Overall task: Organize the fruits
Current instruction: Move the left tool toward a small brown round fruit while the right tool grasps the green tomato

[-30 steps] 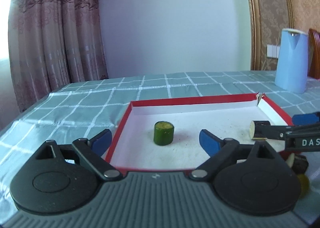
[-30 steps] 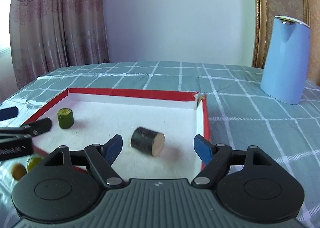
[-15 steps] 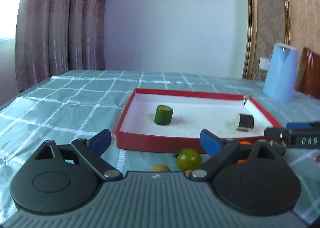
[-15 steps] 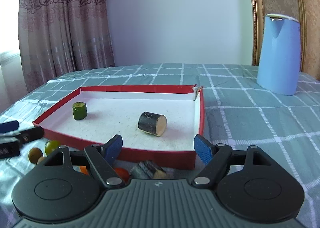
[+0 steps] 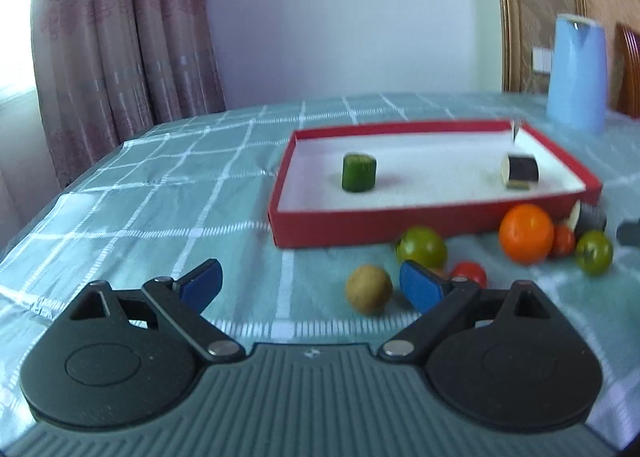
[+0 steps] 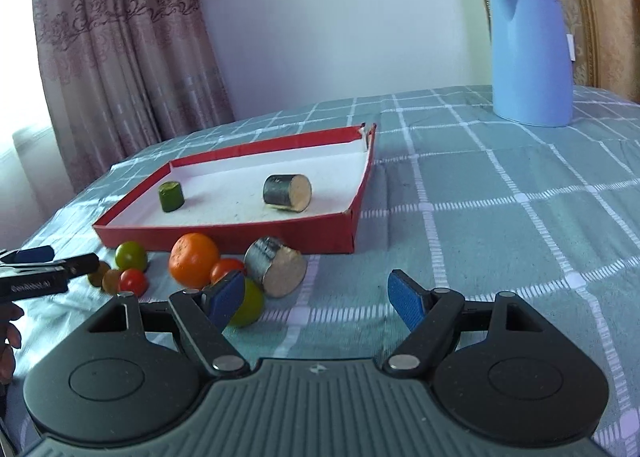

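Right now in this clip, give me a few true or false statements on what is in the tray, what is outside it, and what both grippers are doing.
1. The red tray holds two pieces: a green cucumber chunk and a dark eggplant chunk. True.
2. The orange lies inside the tray. False: it sits on the tablecloth in front of the tray.
3. The right gripper is shut on a tomato. False: its jaws are open and hold nothing.
4. The left gripper is open and empty. True.
5. The blue kettle stands in the tray. False: it stands on the cloth beyond it.
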